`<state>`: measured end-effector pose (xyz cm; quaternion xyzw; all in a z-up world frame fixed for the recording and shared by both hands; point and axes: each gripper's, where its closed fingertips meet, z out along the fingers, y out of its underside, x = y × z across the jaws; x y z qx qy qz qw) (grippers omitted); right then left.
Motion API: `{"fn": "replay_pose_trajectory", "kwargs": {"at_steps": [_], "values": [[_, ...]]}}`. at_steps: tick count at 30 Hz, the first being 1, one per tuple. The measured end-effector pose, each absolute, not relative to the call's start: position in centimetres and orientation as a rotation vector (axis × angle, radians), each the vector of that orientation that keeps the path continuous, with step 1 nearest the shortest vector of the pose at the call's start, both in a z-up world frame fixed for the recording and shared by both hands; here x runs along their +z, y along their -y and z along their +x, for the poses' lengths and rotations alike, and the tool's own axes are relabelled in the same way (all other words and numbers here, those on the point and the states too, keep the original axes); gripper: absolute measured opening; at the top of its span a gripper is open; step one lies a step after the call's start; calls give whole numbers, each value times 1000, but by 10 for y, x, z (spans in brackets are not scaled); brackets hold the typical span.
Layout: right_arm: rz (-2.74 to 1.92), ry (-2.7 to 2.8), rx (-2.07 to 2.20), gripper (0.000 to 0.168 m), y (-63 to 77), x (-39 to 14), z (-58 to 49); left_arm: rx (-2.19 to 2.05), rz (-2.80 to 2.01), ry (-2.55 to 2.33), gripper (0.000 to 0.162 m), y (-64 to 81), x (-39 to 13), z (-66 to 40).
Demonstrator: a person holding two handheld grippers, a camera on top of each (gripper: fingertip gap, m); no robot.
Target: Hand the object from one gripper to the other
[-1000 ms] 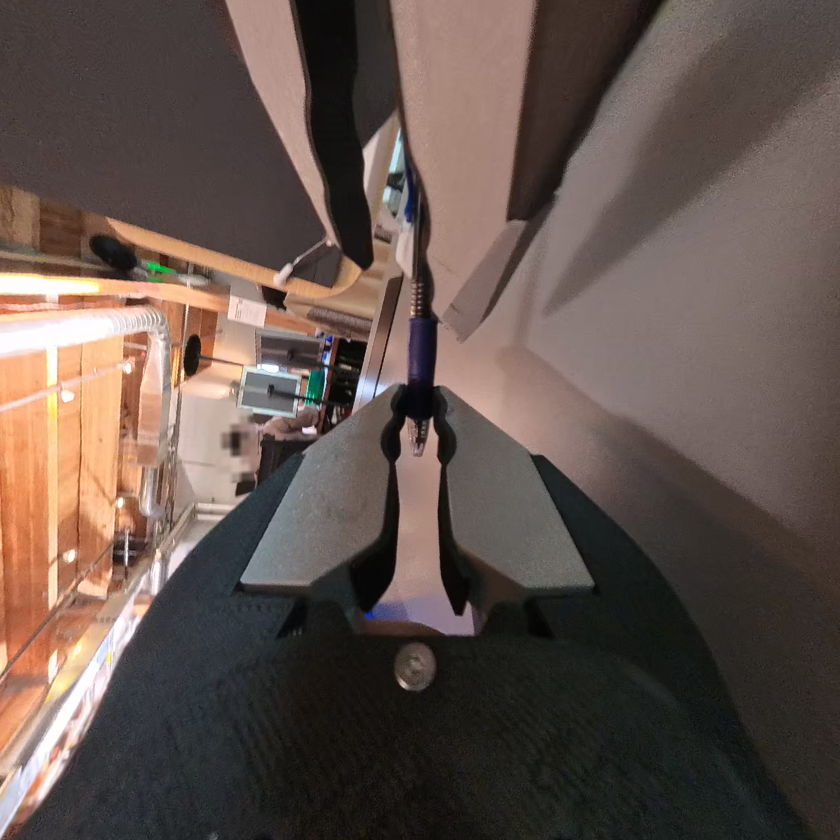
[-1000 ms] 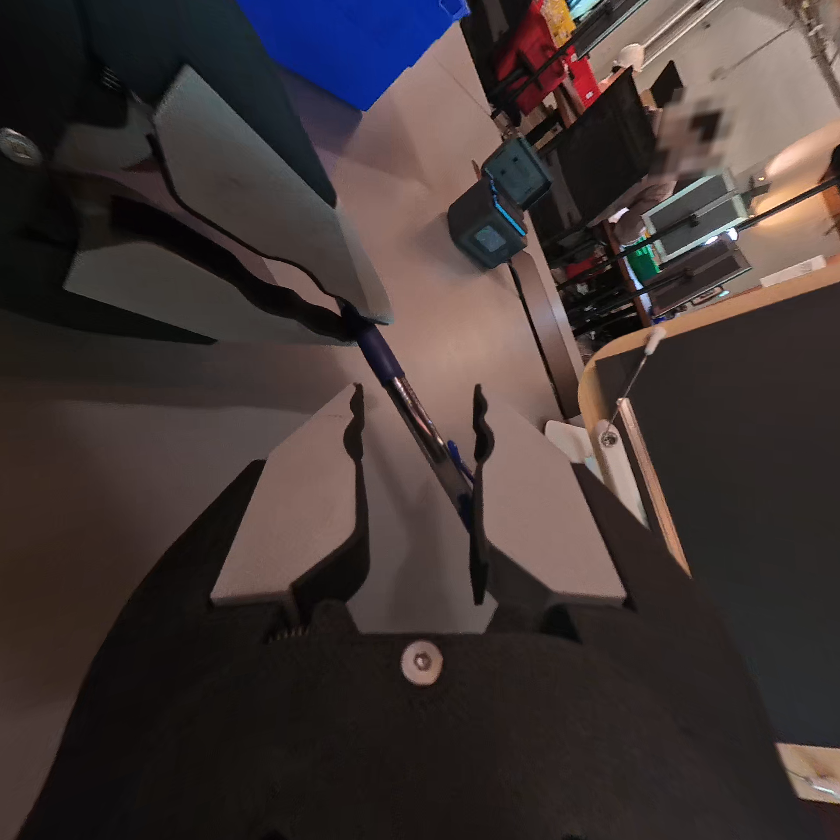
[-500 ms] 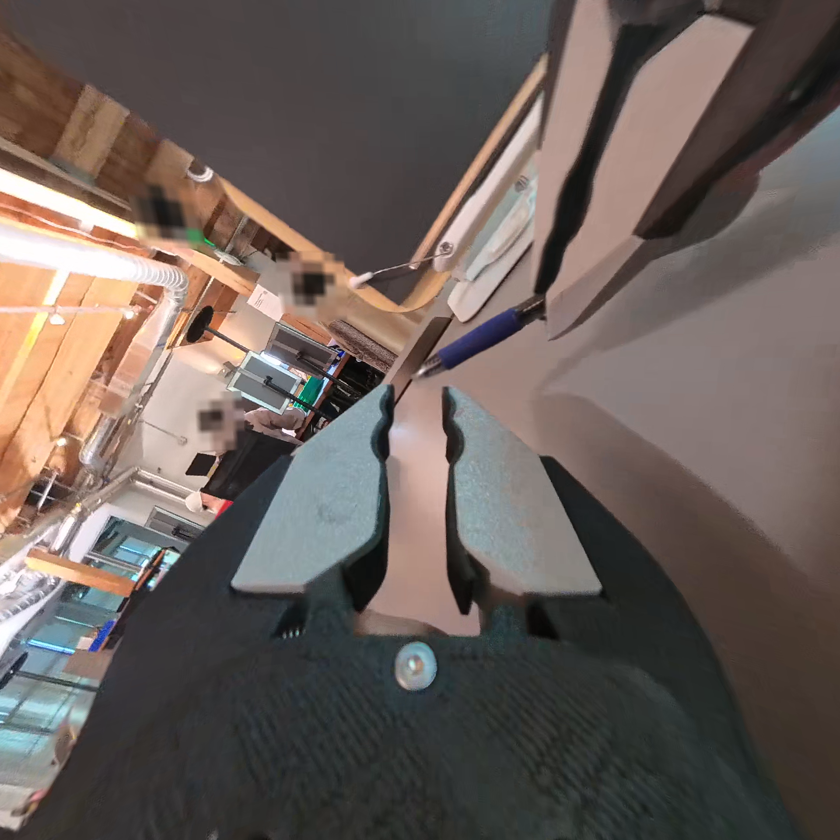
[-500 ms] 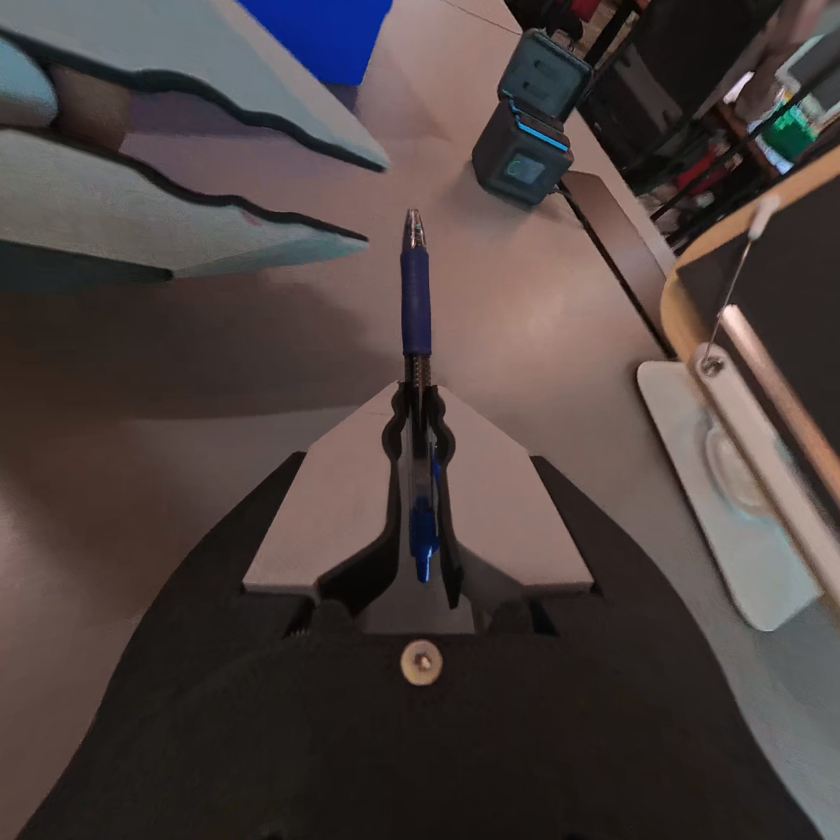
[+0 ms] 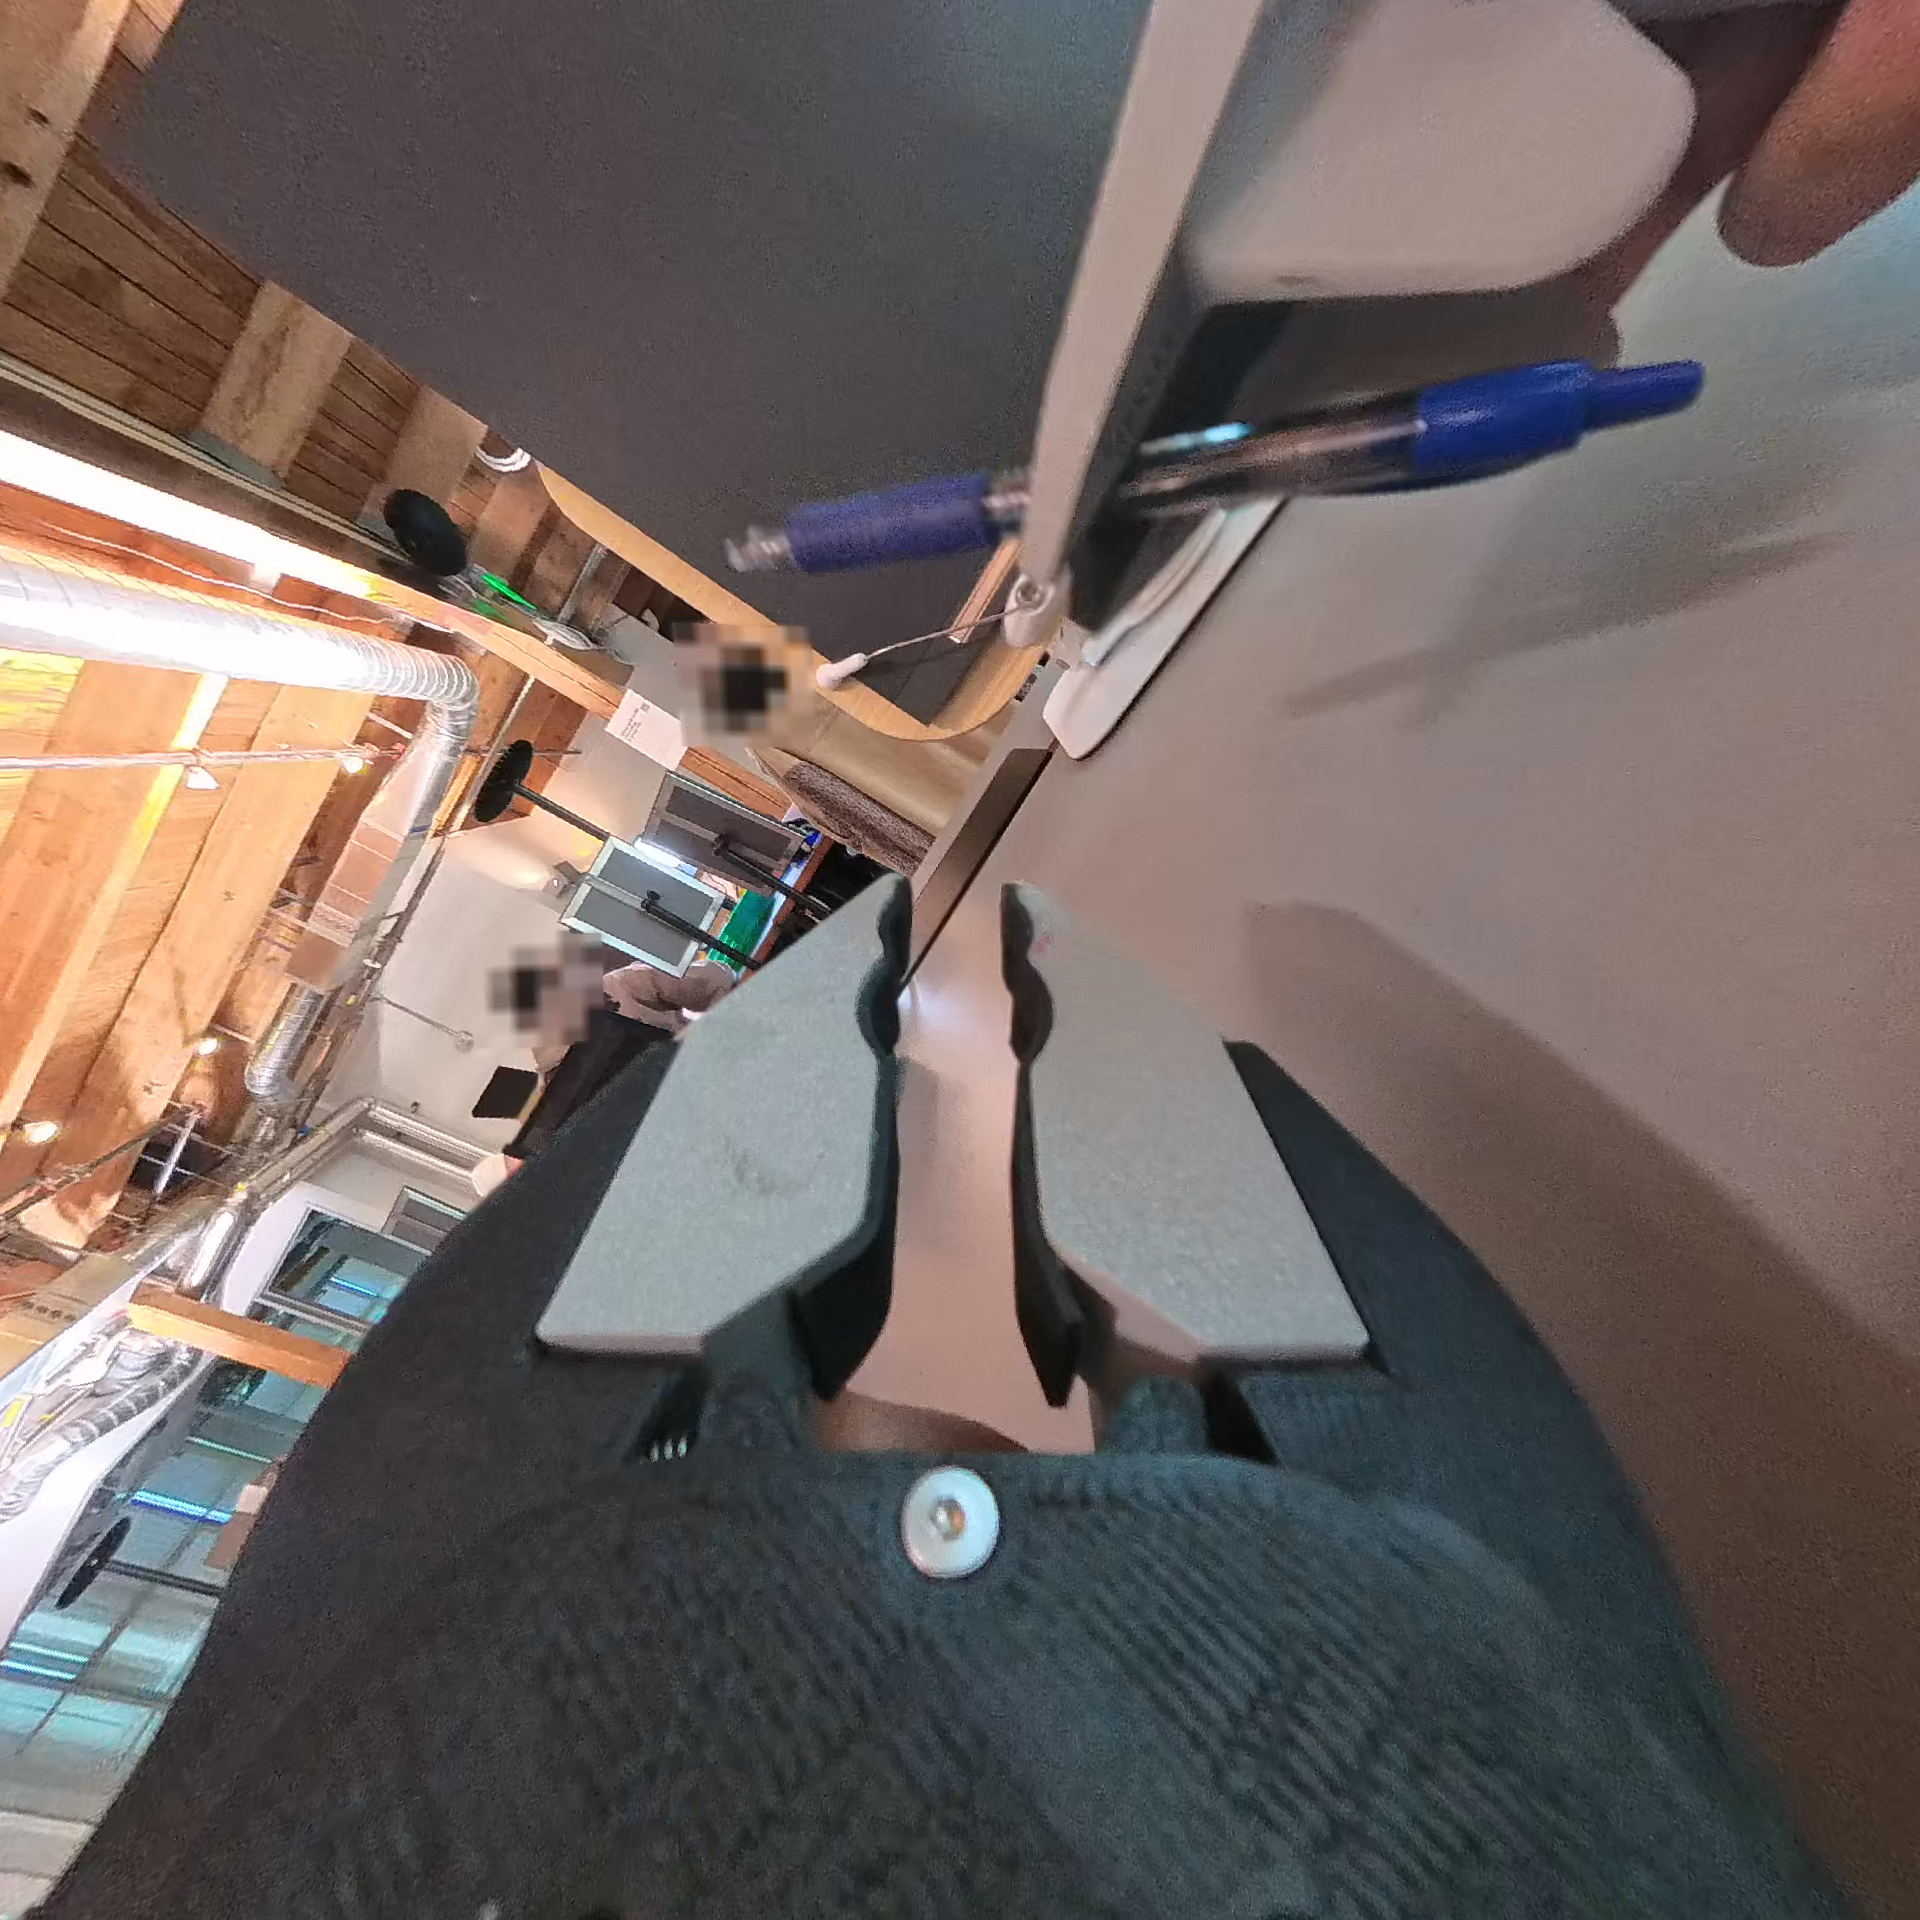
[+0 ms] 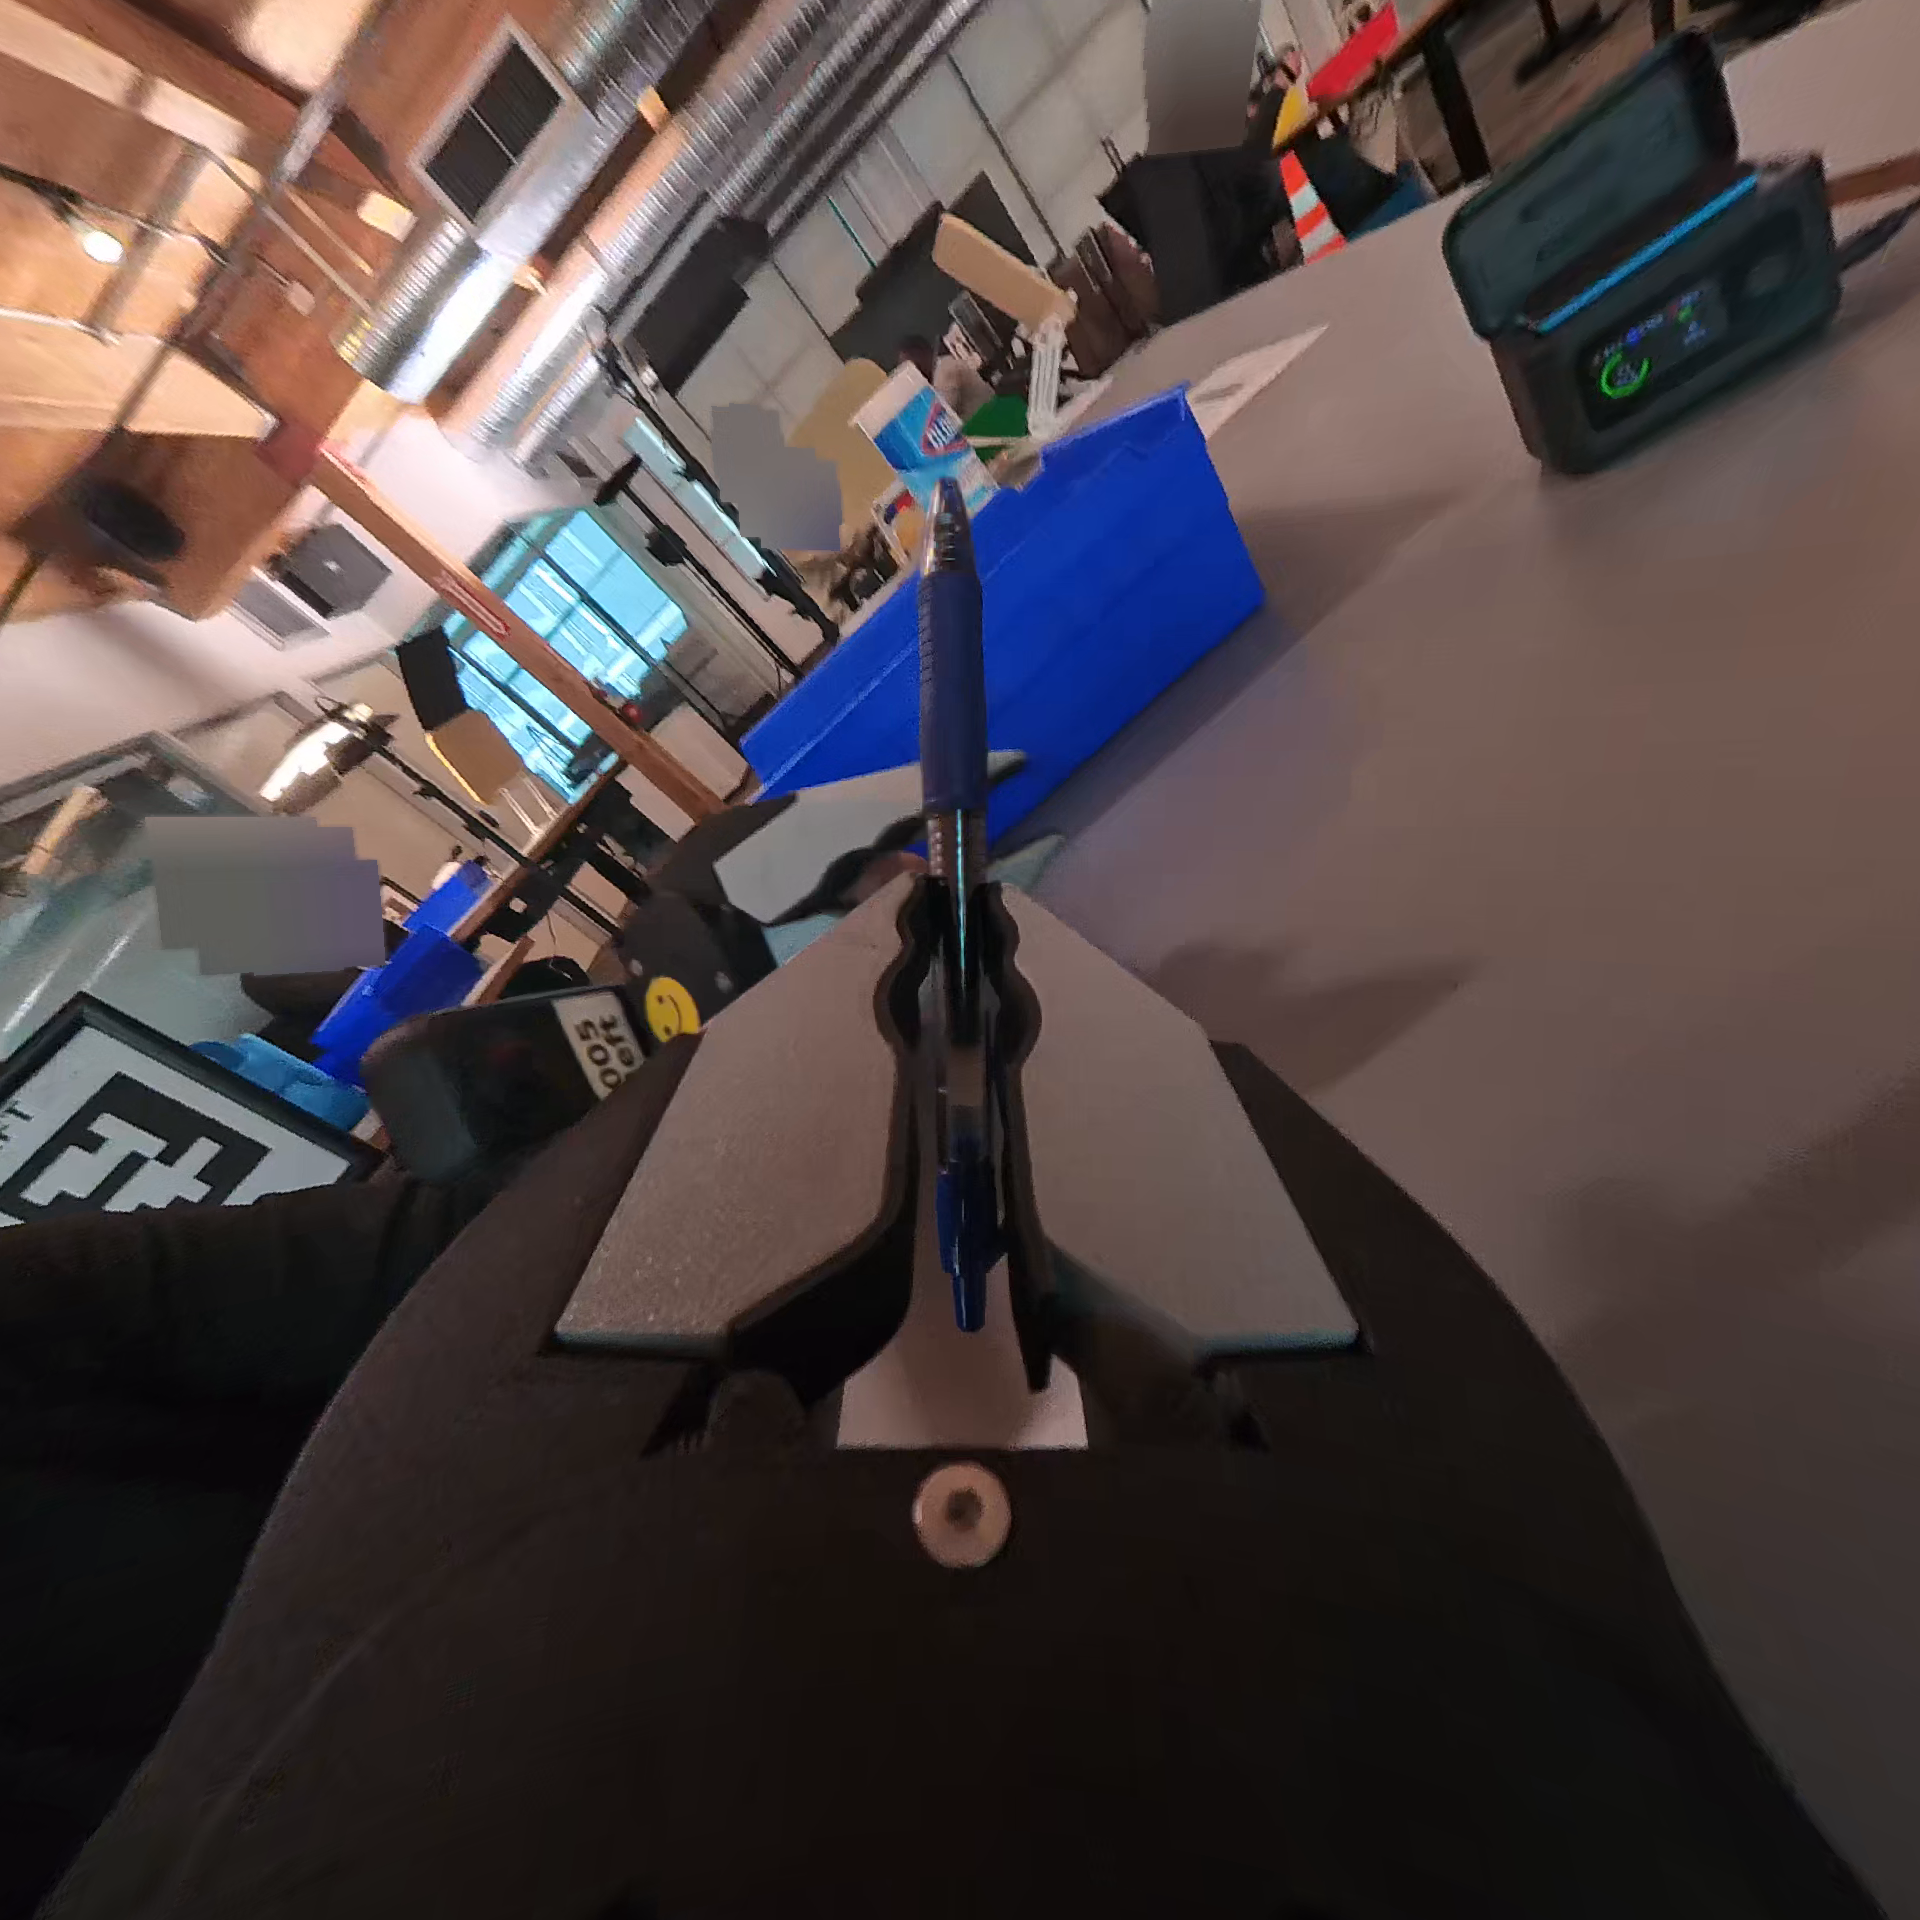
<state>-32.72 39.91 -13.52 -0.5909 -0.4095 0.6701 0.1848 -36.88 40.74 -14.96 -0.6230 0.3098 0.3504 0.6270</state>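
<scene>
A blue pen with a clear barrel (image 6: 951, 675) is clamped lengthwise between the fingers of my right gripper (image 6: 961, 899), which is shut on it. Its blue grip and tip stick out forward above the grey table (image 6: 1558, 831). In the left wrist view the pen (image 5: 894, 520) lies crosswise at the upper right in the right gripper (image 5: 1060, 540). My left gripper (image 5: 951, 904) is open by a narrow gap and empty, below and apart from the pen. It also shows behind the pen in the right wrist view (image 6: 1013, 805).
A blue bin (image 6: 1091, 623) stands on the table beyond the pen. A black box-shaped device with a lit display (image 6: 1642, 291) stands at the far right. A dark divider panel with a wooden edge (image 5: 623, 260) rises behind the table. A person's hand (image 5: 1818, 156) holds the right gripper. One gripper's finger ends stand about 5 centimetres off the other's.
One second ago my left gripper held the pen's tip end and the right was open around it. The right closed on the pen, the left let go, and the two moved apart.
</scene>
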Motion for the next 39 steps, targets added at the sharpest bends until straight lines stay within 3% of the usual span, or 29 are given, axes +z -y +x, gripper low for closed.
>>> {"fn": "replay_pose_trajectory", "kwargs": {"at_steps": [8, 30, 32, 39], "values": [[-1824, 1262, 1662, 5, -404, -167, -328, 804, -1425, -762, 17, -408, -156, -362], [-1989, 1382, 1855, 5, -373, -189, -325, 1190, -1129, -1073, 27, -407, -162, -332], [-1981, 1422, 1881, 5, -366, -188, -324, 1200, -1135, -1087, 18, -407, -165, -333], [-1859, 1484, 1928, 15, -359, -173, -321, 1046, -1273, -1039, 12, -406, -166, -337]]}}
